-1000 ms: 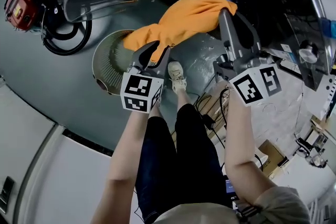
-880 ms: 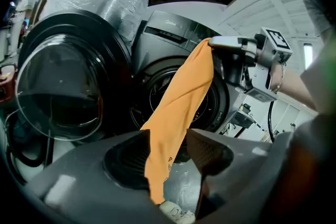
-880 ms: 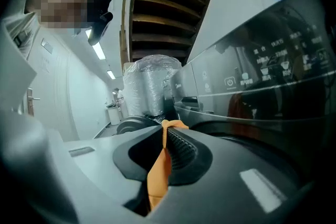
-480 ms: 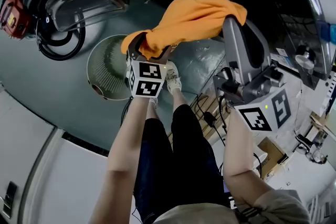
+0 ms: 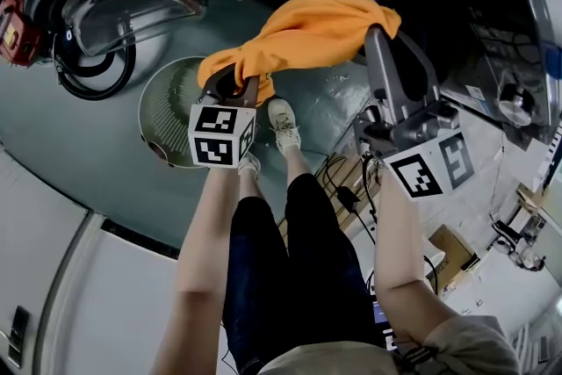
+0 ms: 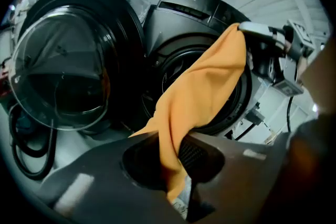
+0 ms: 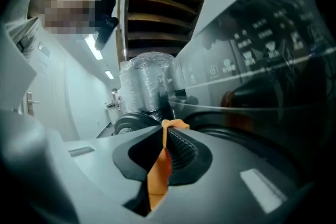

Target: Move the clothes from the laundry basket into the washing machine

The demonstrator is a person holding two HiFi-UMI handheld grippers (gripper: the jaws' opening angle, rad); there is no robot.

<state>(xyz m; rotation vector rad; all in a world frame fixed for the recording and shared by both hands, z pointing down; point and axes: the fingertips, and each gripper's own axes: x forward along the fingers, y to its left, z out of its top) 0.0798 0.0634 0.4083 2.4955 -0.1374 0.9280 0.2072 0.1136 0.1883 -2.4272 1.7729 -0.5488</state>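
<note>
Two grippers share one orange garment point(image 5: 303, 35), which is stretched between them in front of the washing machine point(image 6: 184, 13). The left gripper point(image 6: 176, 152) is clamped on the cloth's lower end, and the fabric runs up from between its jaws across the machine's round drum opening point(image 6: 167, 68). The right gripper point(image 7: 164, 136) pinches a thin fold of the opposite end, up near the machine's front panel. Neither pair of jaws shows any gap beyond the cloth itself. The machine's door point(image 6: 60, 76) hangs open to the left of the opening. The laundry basket point(image 5: 167, 114) sits on the floor in front of the machine, on its door side. From the head view I can make out no other clothes in it.

As I read it, the garment is out of the basket and at the mouth of the machine, but not yet inside.

Several things could go wrong from here:
- **Weak right hold:** The right gripper grips only a narrow fold near its jaw tips. A tug from the other end could pull it free, and the cloth would swing down toward the floor in front of the machine.
- **Cloth too spread:** Held taut, the garment looks about as broad as the opening. Pushed in that way, it may drape over the rim and leave a tail outside.
- **Early release:** If both grippers let go before the bulk is past the lip, the garment would likely slide back out.
- **Open door:** The door stands close to the left gripper, so a sideways sweep could knock it.
</note>
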